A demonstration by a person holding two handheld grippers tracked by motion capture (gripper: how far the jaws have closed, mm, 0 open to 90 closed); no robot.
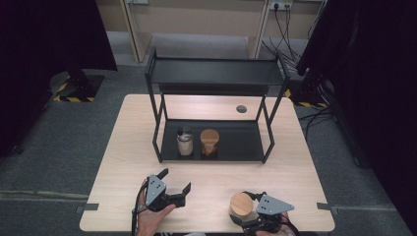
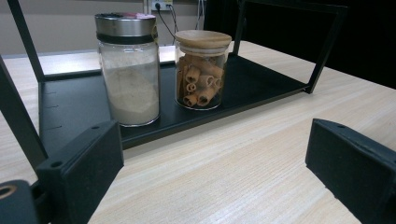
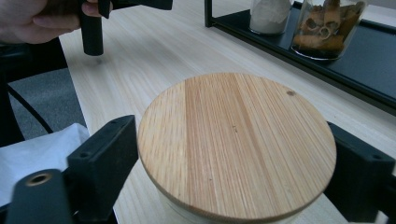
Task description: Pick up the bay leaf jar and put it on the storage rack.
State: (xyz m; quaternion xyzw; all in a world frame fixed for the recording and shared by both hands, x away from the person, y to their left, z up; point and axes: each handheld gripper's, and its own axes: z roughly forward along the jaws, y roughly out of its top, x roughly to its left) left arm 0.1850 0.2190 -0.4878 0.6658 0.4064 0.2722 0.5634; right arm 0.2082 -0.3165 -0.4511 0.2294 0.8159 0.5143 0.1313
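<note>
One jar (image 3: pixel 236 149) is clamped at its wooden lid by the right gripper (image 3: pixel 236 186); the lid could be pulled off if lifted.

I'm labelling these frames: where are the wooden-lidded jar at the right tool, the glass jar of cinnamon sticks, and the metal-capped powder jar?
Wooden-lidded jar (image 3: pixel 236 144), right gripper view, lid centre.
Glass jar of cinnamon sticks (image 2: pixel 201 77), left gripper view, glass wall.
Metal-capped powder jar (image 2: pixel 130 84), left gripper view, glass wall.
</note>
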